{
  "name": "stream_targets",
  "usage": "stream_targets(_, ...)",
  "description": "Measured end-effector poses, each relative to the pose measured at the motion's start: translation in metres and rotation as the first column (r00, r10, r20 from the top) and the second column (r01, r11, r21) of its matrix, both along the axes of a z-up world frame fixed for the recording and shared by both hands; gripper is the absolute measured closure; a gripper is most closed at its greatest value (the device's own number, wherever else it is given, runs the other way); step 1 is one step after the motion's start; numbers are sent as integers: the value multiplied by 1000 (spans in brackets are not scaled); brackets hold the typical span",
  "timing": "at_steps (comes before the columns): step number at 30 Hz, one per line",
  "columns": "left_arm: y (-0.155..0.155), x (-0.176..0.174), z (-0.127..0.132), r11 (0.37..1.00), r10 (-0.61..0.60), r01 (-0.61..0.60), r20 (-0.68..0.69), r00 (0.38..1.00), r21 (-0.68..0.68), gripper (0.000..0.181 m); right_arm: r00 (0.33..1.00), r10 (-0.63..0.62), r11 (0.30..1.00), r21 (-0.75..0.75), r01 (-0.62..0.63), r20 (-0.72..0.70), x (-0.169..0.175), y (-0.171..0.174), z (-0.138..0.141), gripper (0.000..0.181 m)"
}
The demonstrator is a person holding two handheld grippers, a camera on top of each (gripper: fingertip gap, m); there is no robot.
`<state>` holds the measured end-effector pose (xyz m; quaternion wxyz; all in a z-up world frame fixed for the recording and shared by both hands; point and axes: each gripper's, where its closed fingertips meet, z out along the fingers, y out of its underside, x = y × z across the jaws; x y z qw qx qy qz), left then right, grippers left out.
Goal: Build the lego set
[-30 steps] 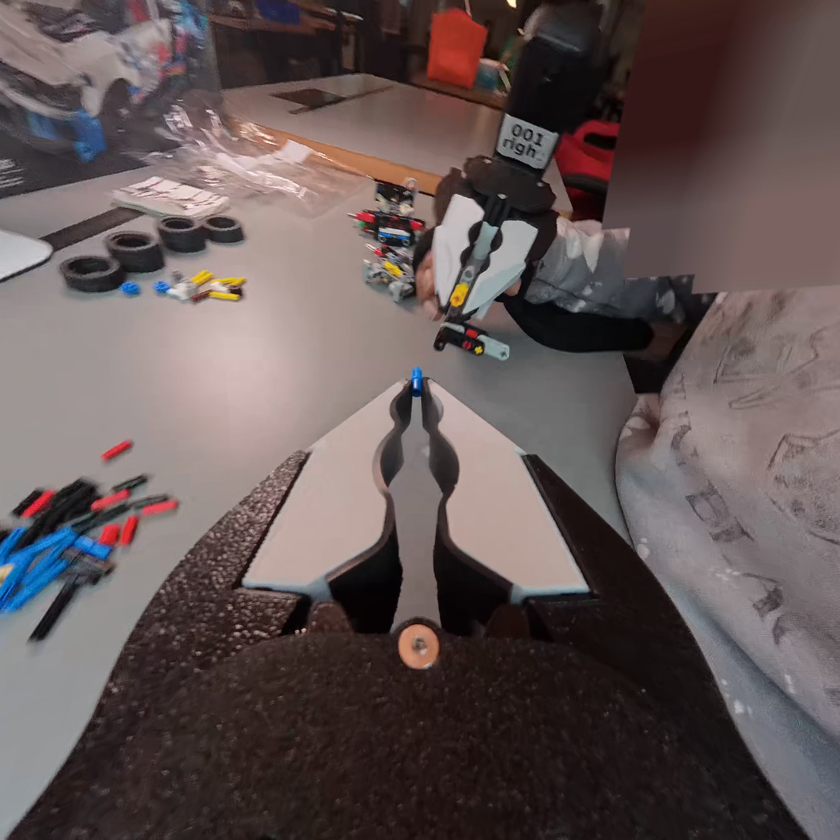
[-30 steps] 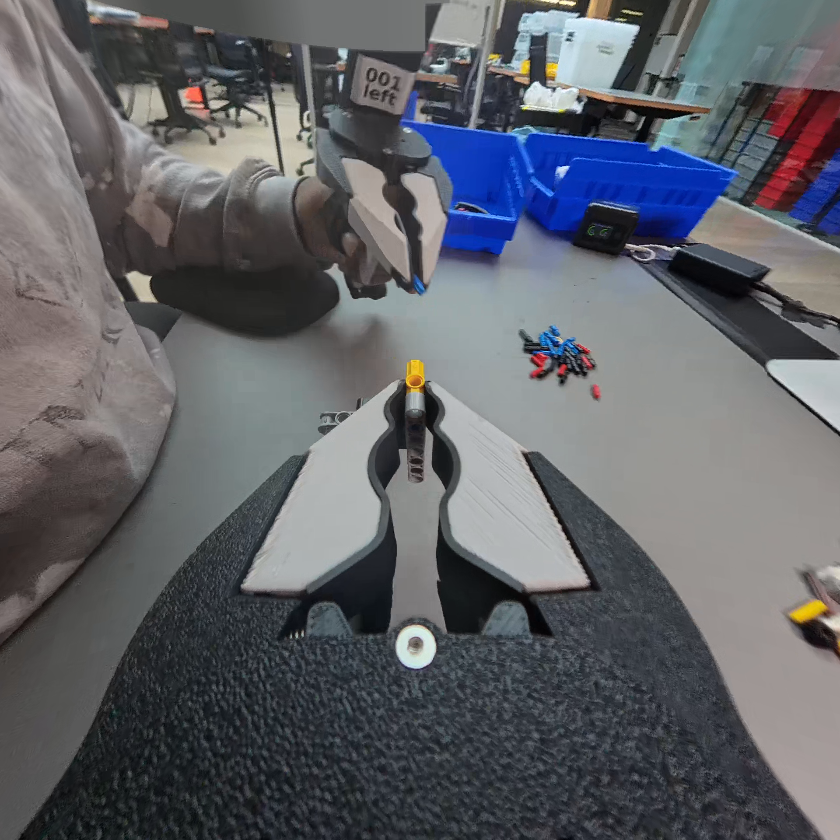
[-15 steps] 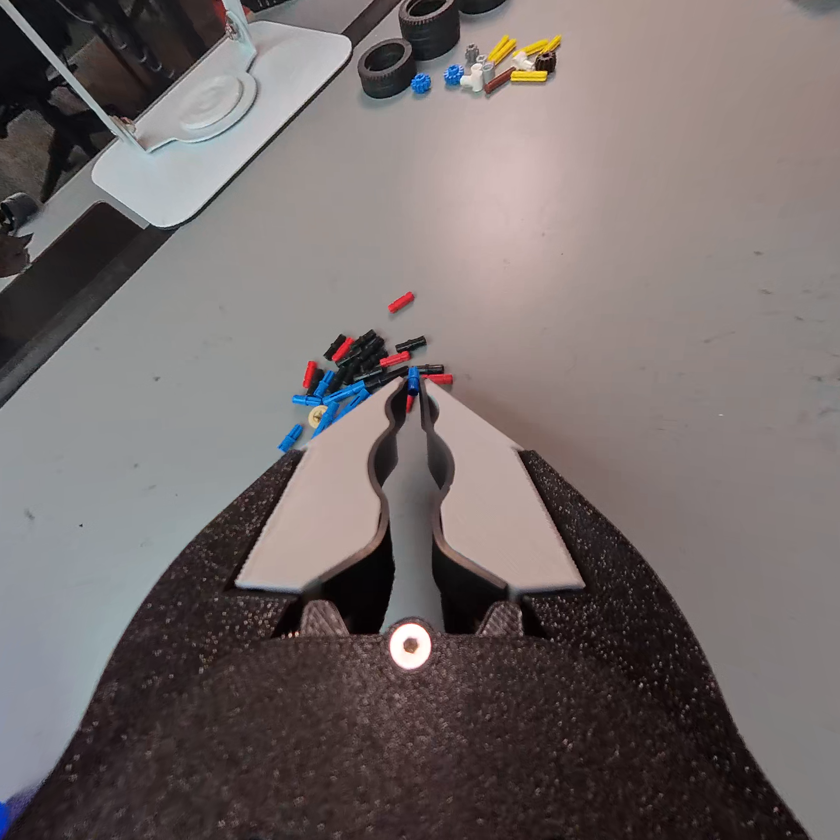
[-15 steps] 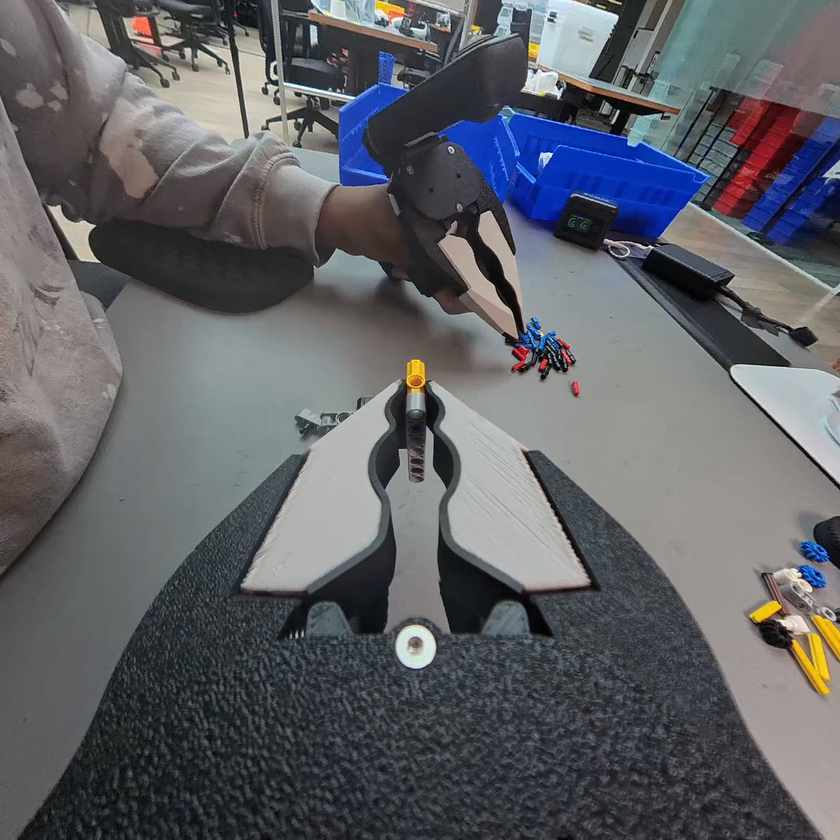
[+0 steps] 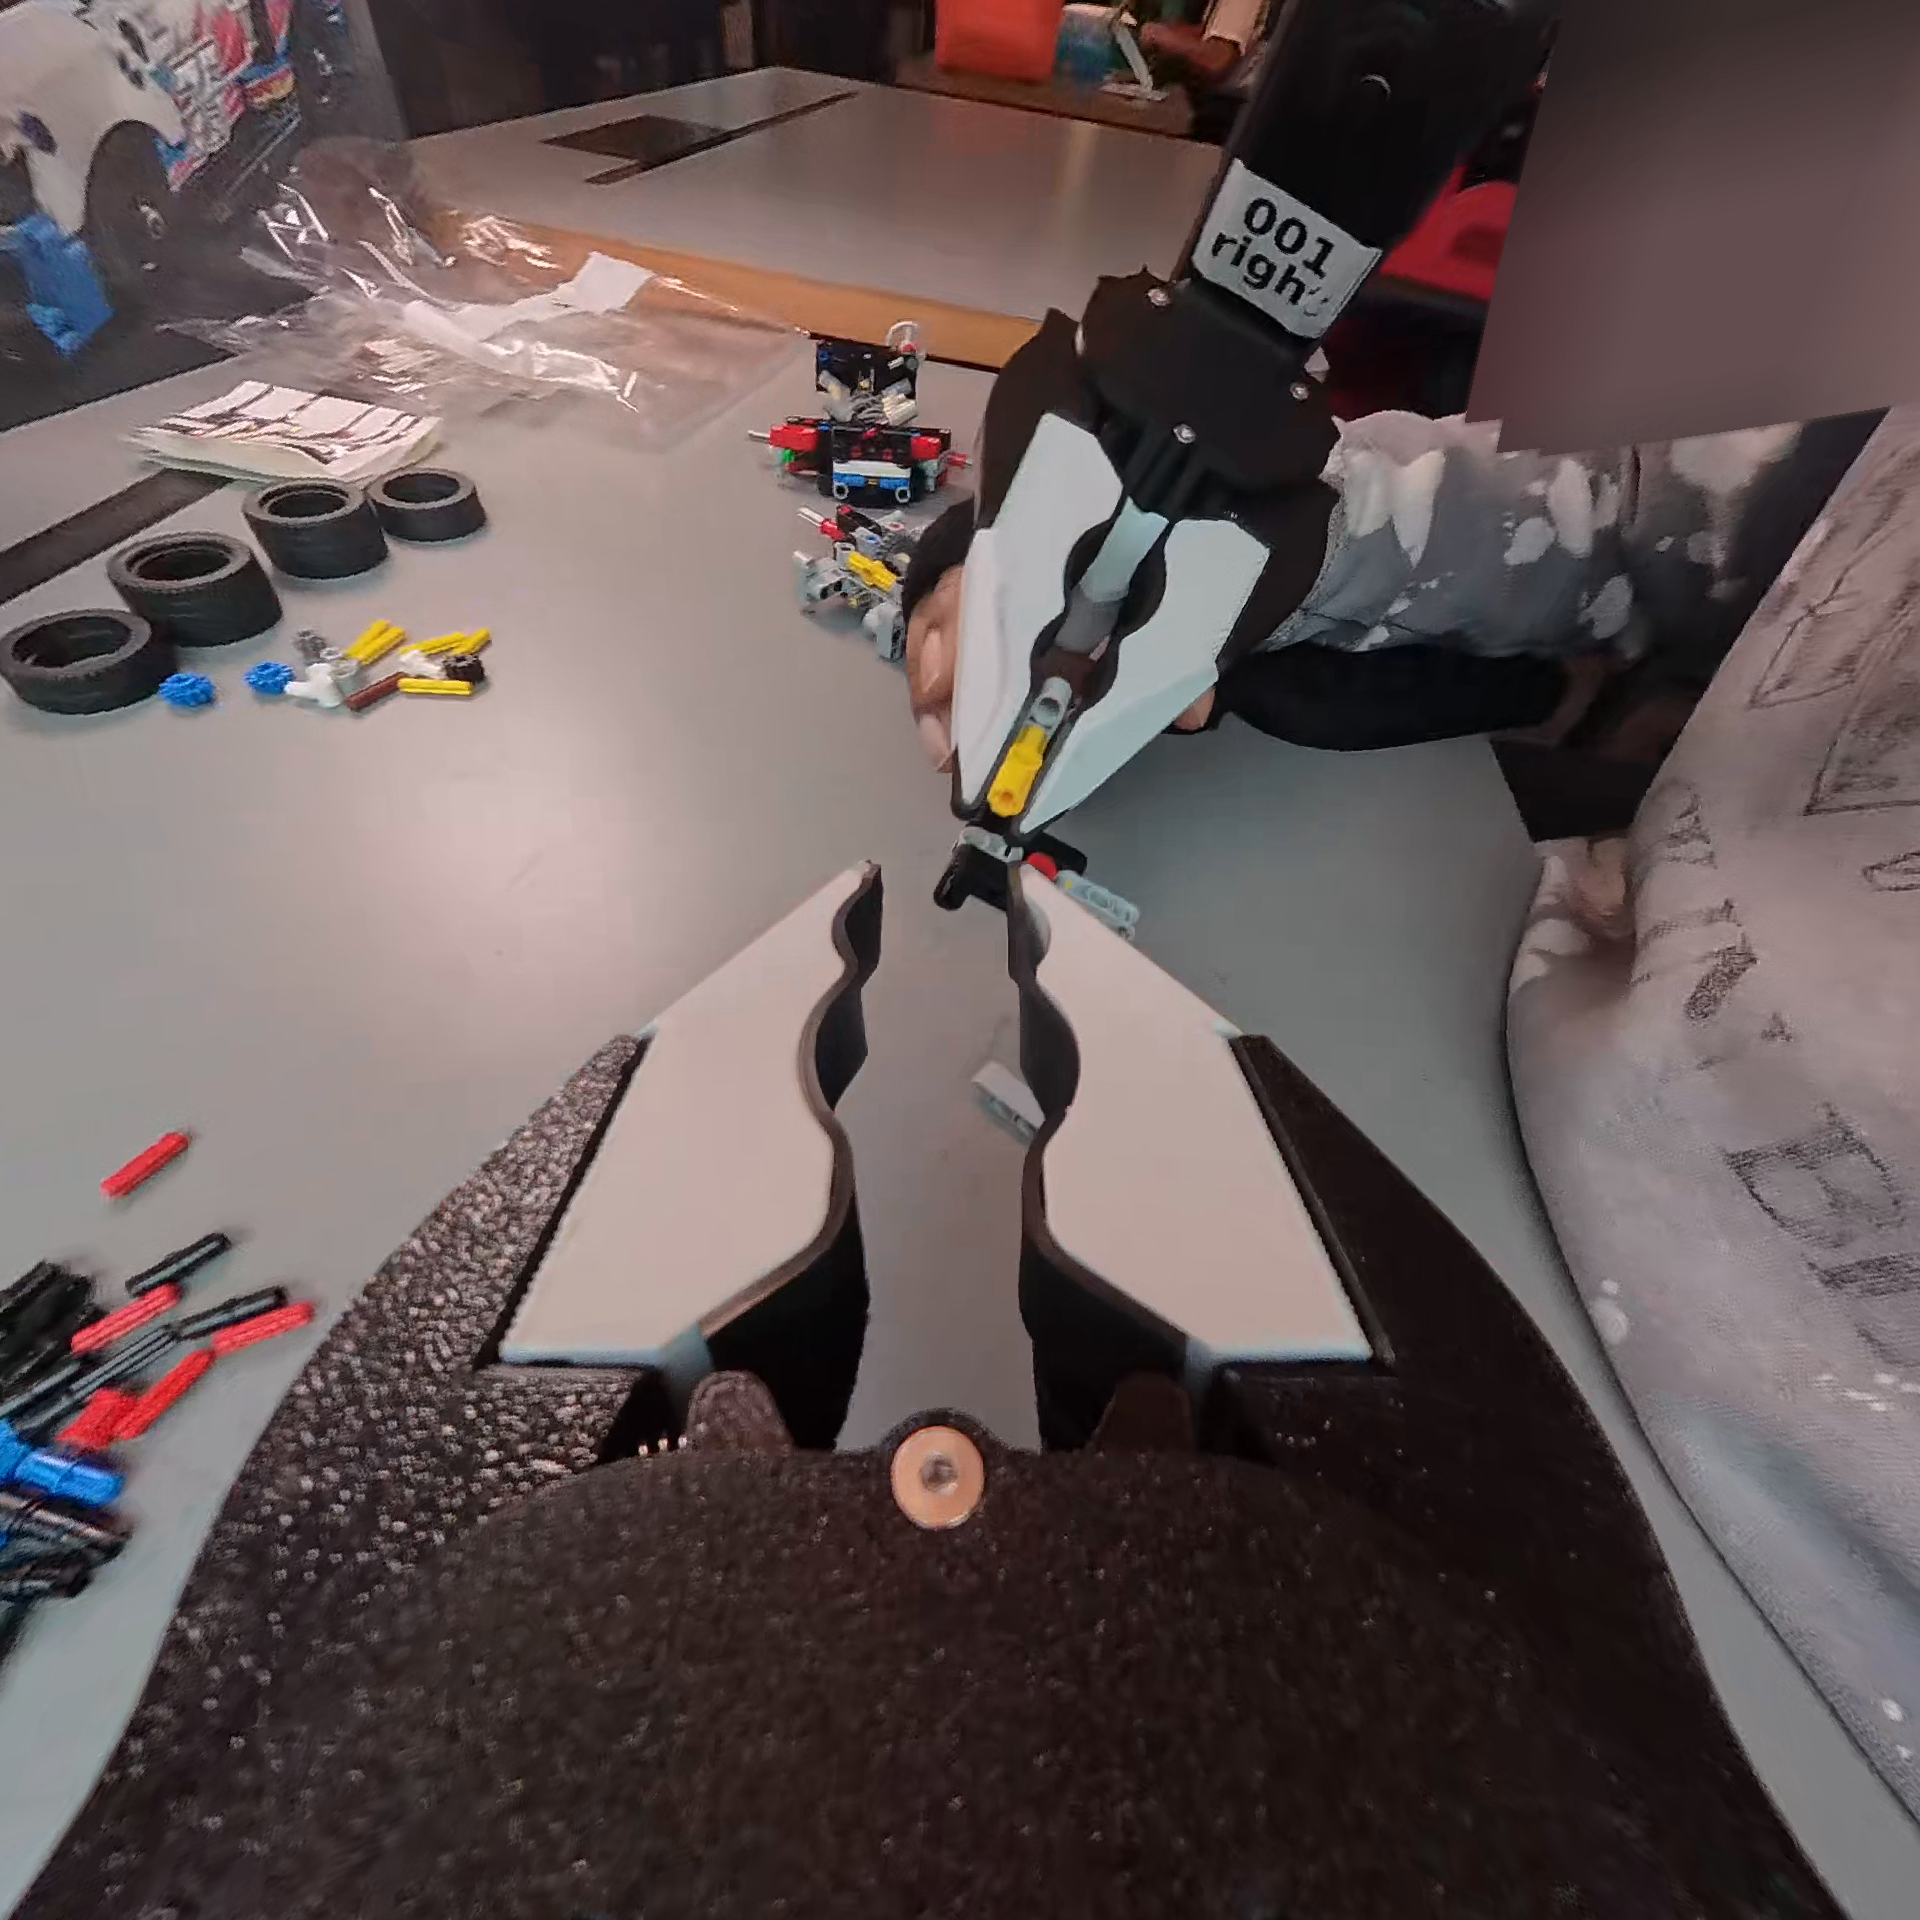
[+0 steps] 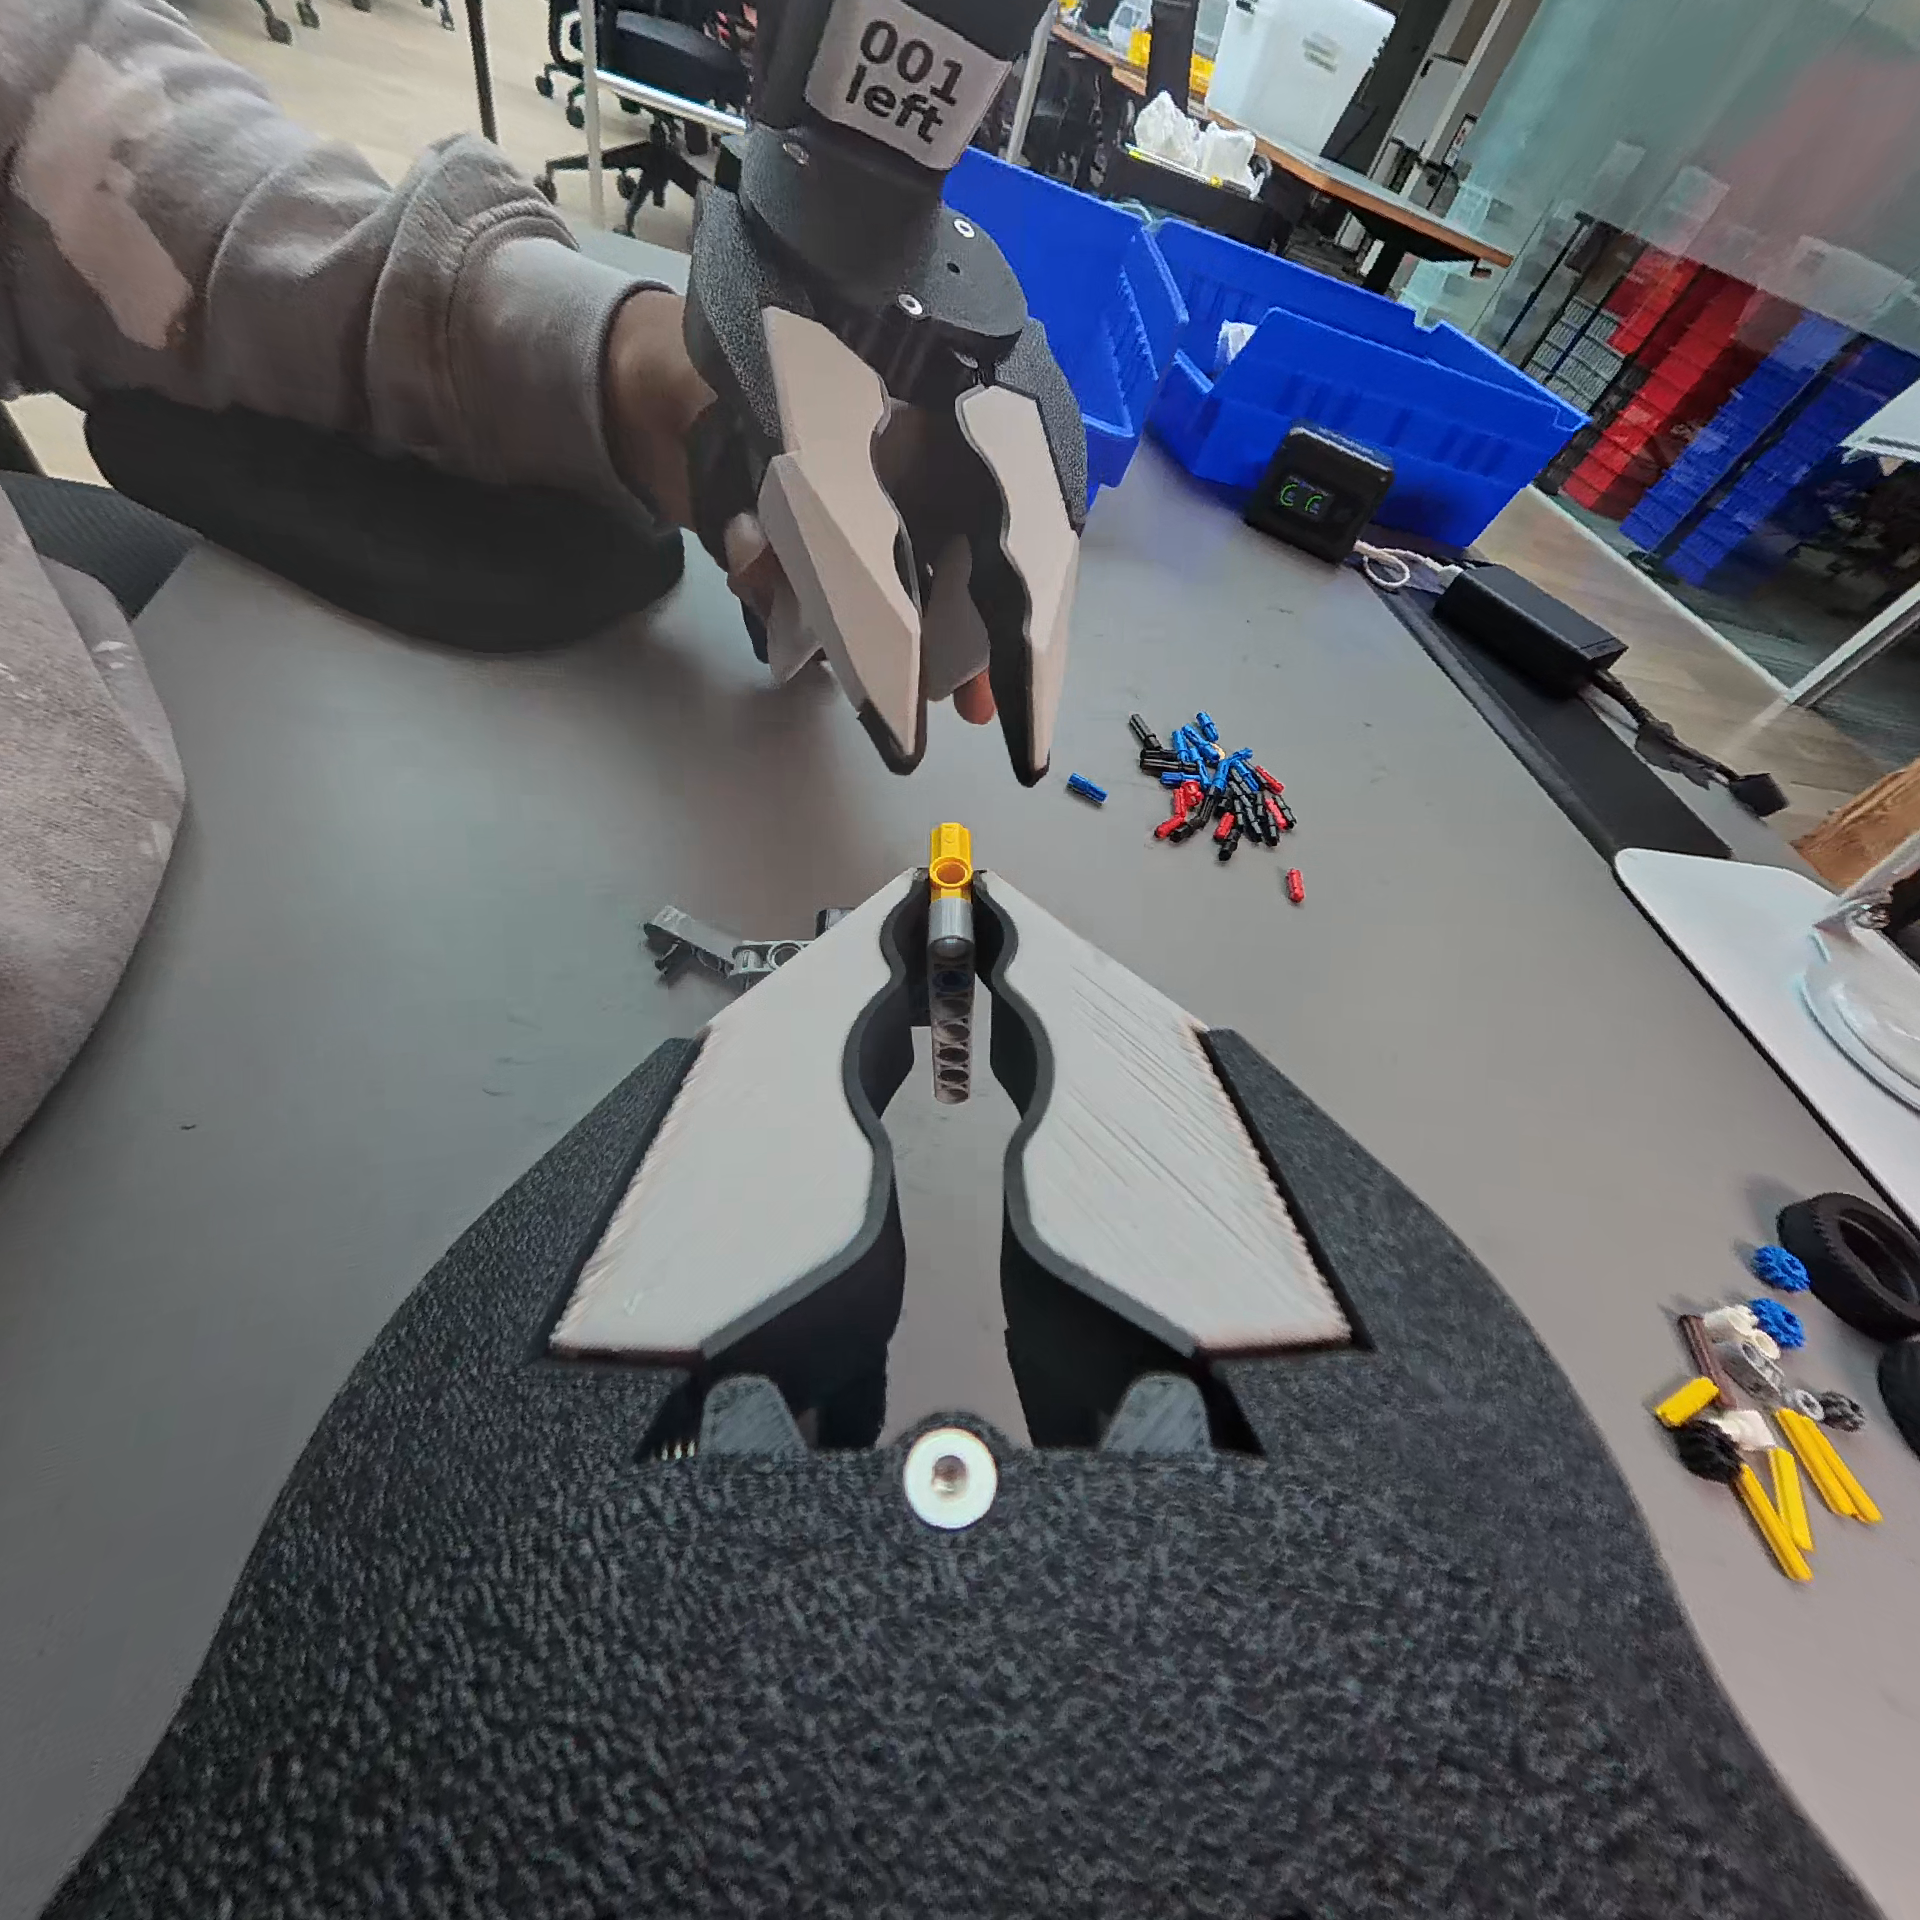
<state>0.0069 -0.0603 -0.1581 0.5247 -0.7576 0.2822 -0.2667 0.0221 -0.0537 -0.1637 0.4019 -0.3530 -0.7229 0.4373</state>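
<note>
Bare desk (image 5: 520, 935) lies between the two claws; its far edge carries blue bins (image 6: 1351, 384). Left claw (image 5: 940, 883) gapes wide, empty, above the desk. Right claw (image 6: 951, 883) is clamped on a grey beam (image 6: 951, 1029) with a yellow connector (image 6: 949, 857) at its tip. Half-built model (image 5: 868, 457) sits behind. The small assembly (image 5: 1029, 873) under the right claw's tip is partly hidden.

Each gripper, left gripper (image 5: 940, 894) and right gripper (image 6: 951, 883), is formed of a black pebbled body, two pale grey wavy-edged fingers (image 6: 1143, 1153), a central silver screw (image 6: 949, 1477) and a labelled handle, and a mottled grey sleeve (image 6: 312, 281) is worn.
</note>
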Motion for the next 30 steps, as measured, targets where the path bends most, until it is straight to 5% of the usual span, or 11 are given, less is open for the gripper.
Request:
stream_targets(7,-4,26,-9,998,-54,55,-73,996,7,169,999,25,999,21,-26,32,-1,-10,-7,175)
stream_targets(22,-6,25,-12,989,-50,57,51,997,-139,175,996,16,999,32,-19,85,-5,-15,-17,175)
stream_targets(30,-14,20,4,991,-82,95,128,988,-96,174,998,62,998,-17,-63,-23,4,-14,3,174)
